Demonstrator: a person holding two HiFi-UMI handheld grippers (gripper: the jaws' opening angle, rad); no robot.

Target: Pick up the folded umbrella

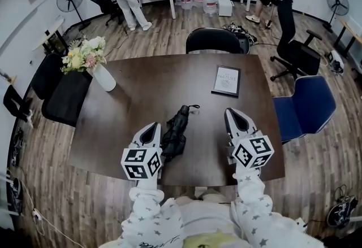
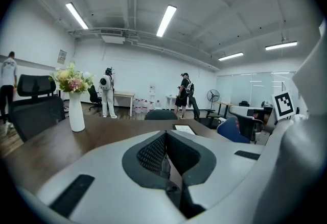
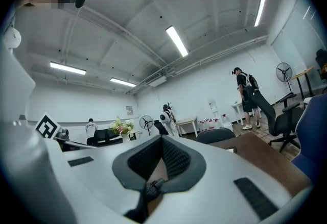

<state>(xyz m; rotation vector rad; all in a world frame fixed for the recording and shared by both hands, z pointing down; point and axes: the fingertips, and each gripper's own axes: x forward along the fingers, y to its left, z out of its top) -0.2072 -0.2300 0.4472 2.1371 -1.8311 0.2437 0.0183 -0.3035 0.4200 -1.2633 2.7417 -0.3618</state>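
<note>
The folded black umbrella point(image 1: 176, 131) lies on the dark brown table point(image 1: 169, 83) near its front edge, with its strap end pointing away from me. My left gripper point(image 1: 151, 126) hovers just left of the umbrella, close beside it, jaws shut and empty. My right gripper point(image 1: 235, 111) is over the table a hand's width right of the umbrella, also shut with nothing in it. In the left gripper view the left gripper point(image 2: 165, 135) has its jaws meeting at the tip. The right gripper point(image 3: 162, 139) looks the same in its own view. Neither gripper view shows the umbrella.
A white vase of flowers point(image 1: 103, 76) stands at the table's left end, and a framed card point(image 1: 226, 81) lies at the far right. A black chair point(image 1: 214, 40) is at the far side, a blue chair point(image 1: 305, 105) at the right, black chairs point(image 1: 65, 97) at the left. People stand at the back of the room.
</note>
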